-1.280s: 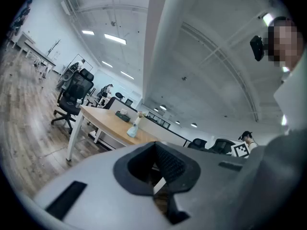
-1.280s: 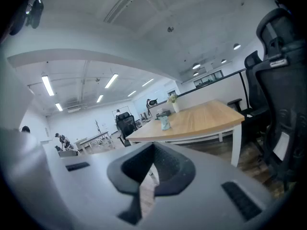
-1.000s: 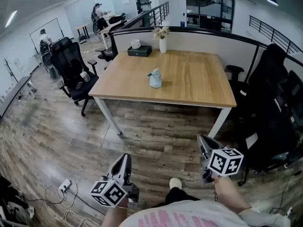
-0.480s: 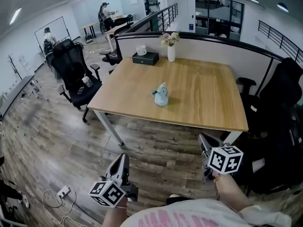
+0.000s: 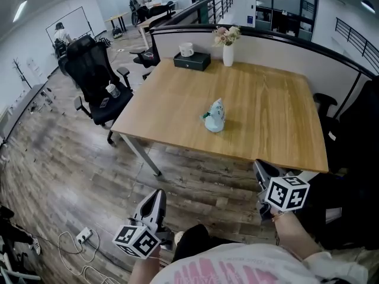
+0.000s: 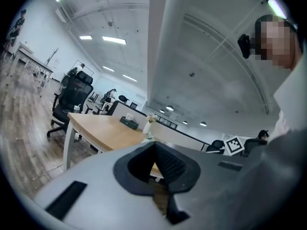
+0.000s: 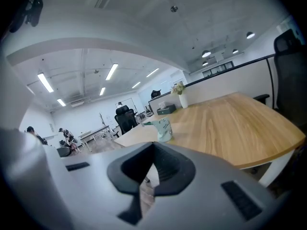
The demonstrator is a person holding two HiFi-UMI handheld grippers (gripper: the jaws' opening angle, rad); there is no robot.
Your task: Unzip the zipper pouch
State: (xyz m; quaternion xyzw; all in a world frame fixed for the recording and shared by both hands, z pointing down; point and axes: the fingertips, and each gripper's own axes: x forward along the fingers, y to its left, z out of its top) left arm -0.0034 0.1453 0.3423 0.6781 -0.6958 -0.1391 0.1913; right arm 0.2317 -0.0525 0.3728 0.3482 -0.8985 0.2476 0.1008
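The left tongs (image 6: pixel 154 150) are shut tight, with nothing between the two dark pads. The right tongs (image 7: pixel 152 151) are shut too, and they hold nothing.

Only the head view shows both tongs at once. They hang over the wood floor (image 5: pixel 71 152), in front of the near edge of the tabletop (image 5: pixel 272 117), and neither one is over it. Each has a cube with square marks on it.

The zipper pouch (image 5: pixel 215 116) is pale blue-green. It stands up on the tabletop by itself, nearer the front edge than the back. It is well away from both tongs. The right tongs' view shows it best, just above the shut pads. The left tongs' view shows it only as a tiny shape, but that view also shows the right cube (image 6: pixel 233 145).

At the back of the tabletop stand a white vase with flowers (image 5: pixel 228 51) and a black box (image 5: pixel 192 61) with something white on top. A black office chair (image 5: pixel 95 78) is off to the left. White cords (image 5: pixel 80 250) on the floor show only in the head view.
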